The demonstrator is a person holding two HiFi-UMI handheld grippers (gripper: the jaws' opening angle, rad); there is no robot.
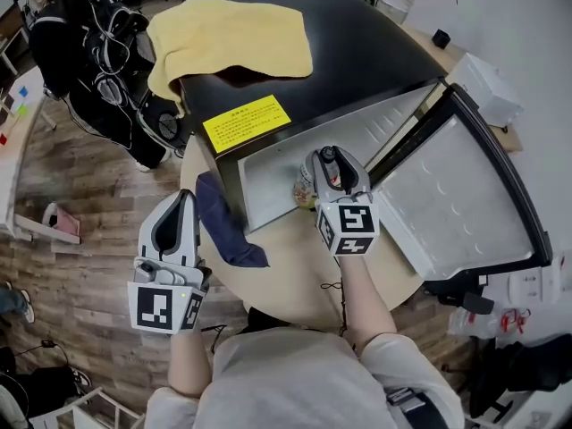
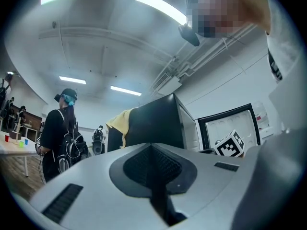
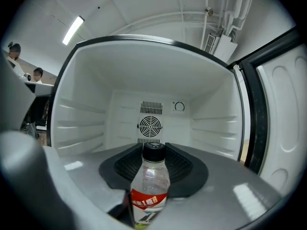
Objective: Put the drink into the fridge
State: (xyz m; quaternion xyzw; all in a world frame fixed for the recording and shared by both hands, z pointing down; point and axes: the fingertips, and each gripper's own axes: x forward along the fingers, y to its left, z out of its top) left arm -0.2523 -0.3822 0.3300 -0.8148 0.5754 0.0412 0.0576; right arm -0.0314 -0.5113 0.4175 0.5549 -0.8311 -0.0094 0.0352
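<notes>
The drink is a clear bottle [image 3: 149,186] with a black cap and a red label, standing upright between the jaws of my right gripper [image 3: 153,166], which is shut on it. In the head view the bottle [image 1: 307,189] and right gripper [image 1: 332,159] are at the mouth of the black mini fridge [image 1: 357,52]. The fridge door [image 1: 474,195] is swung wide open to the right. The white inside [image 3: 86,123] has a fan grille on the back wall and nothing on its floor. My left gripper [image 1: 179,202] is shut and empty, low at the left, away from the fridge.
A yellow cloth [image 1: 232,34] lies on the fridge top. A dark blue cloth [image 1: 223,222] lies on the round wooden table [image 1: 295,266] by the fridge's left corner. A person with a backpack [image 1: 89,43] stands at the far left. A white box [image 1: 487,88] sits behind the door.
</notes>
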